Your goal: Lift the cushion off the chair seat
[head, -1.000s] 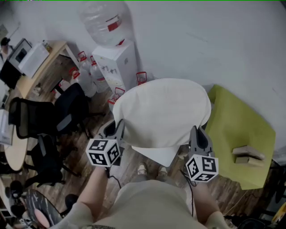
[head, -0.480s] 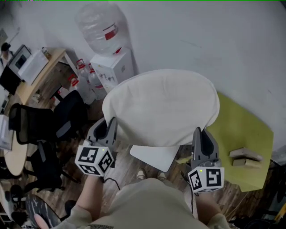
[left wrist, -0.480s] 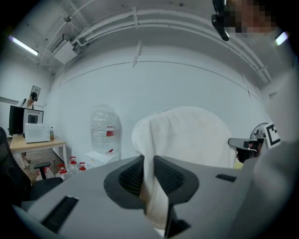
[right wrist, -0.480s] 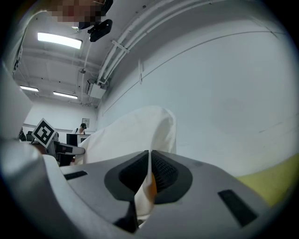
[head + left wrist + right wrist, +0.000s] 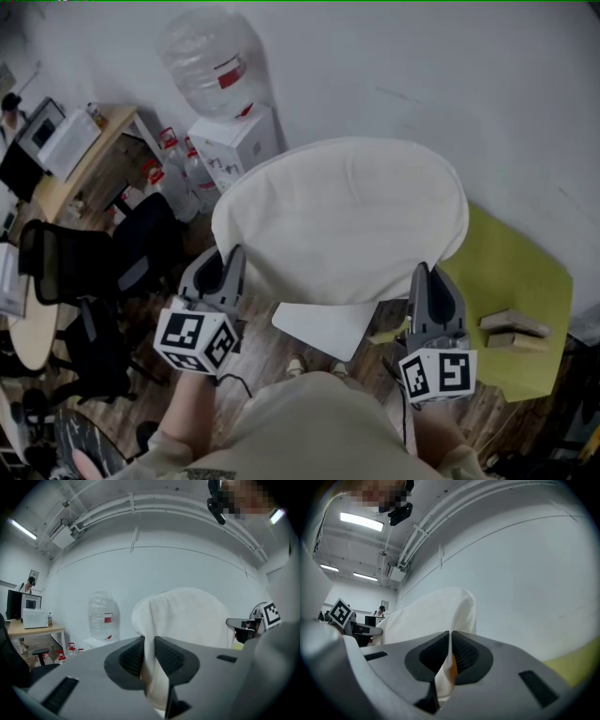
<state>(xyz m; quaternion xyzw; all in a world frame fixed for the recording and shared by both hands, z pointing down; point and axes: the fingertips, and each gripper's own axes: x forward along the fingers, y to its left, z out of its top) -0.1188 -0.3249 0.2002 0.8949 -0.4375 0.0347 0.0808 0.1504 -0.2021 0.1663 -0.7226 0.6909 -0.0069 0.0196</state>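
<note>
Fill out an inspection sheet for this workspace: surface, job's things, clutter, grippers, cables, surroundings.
Surface: yellow-green top at the right, wooden floor below; chair seat not clearly made out.
Job's things: white cushion held up in the air by its near edge, one gripper at each side.
Clutter: two wooden blocks on the yellow-green top.
Grippers: left gripper shut on the cushion's fabric; right gripper shut on it too.
Cables: a thin dark cable hangs from the left gripper.
Surroundings: white wall, water dispenser with a bottle on top, desk, black office chairs.
</note>
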